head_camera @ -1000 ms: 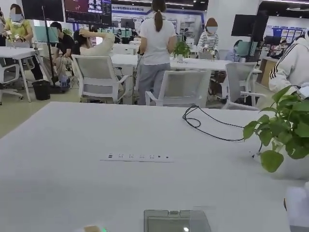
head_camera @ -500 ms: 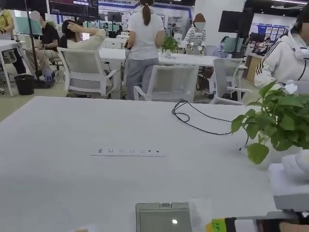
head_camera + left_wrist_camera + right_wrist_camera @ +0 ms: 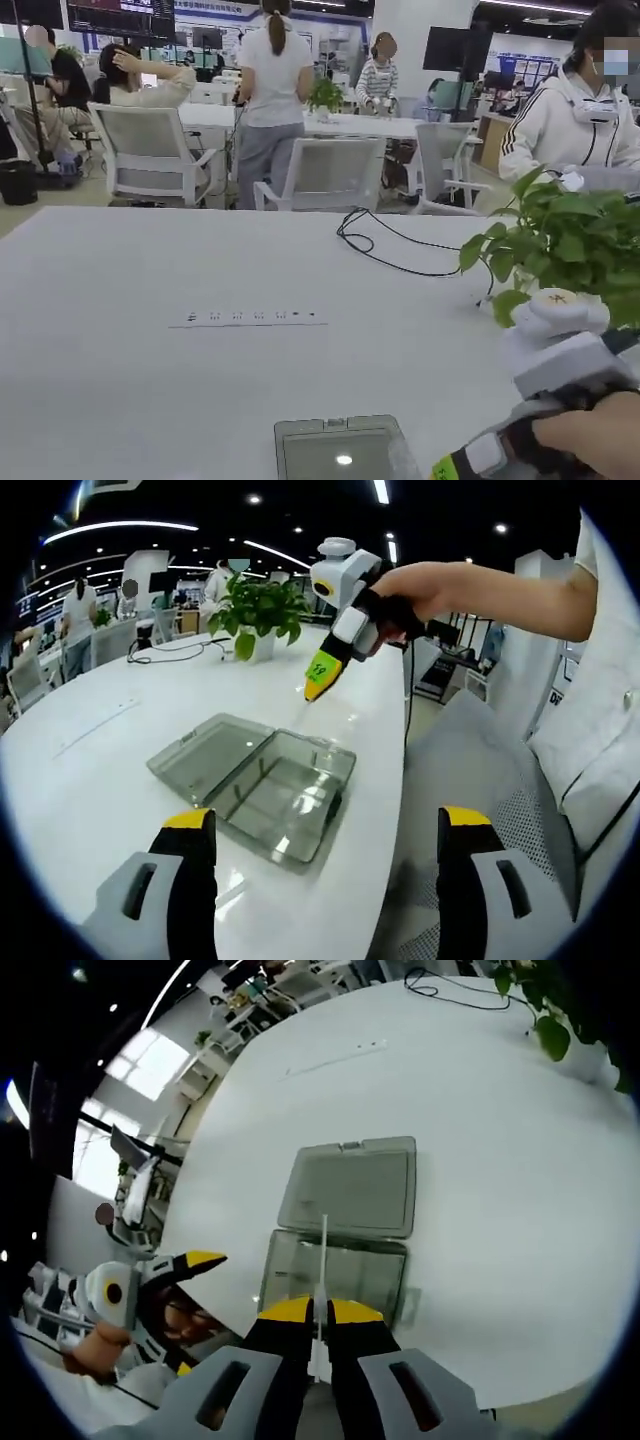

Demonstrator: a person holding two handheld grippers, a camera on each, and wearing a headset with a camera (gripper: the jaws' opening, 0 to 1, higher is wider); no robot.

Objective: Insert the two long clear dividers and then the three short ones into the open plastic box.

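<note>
Showing the right tongs [image 3: 320, 1312] pinched shut on a thin clear divider [image 3: 323, 1255], held edge-on over the open plastic box [image 3: 290, 1270]; whether the divider touches the box cannot be told. The box lies near the edge of the white table [image 3: 480, 1160], its hinged lid [image 3: 350, 1185] folded flat beside the base. The left tongs [image 3: 327, 820] stand wide apart, gripping nothing, facing the box. A potted plant [image 3: 560, 240], a black cable [image 3: 390, 250] and a socket strip [image 3: 248, 318] lie farther back.
</note>
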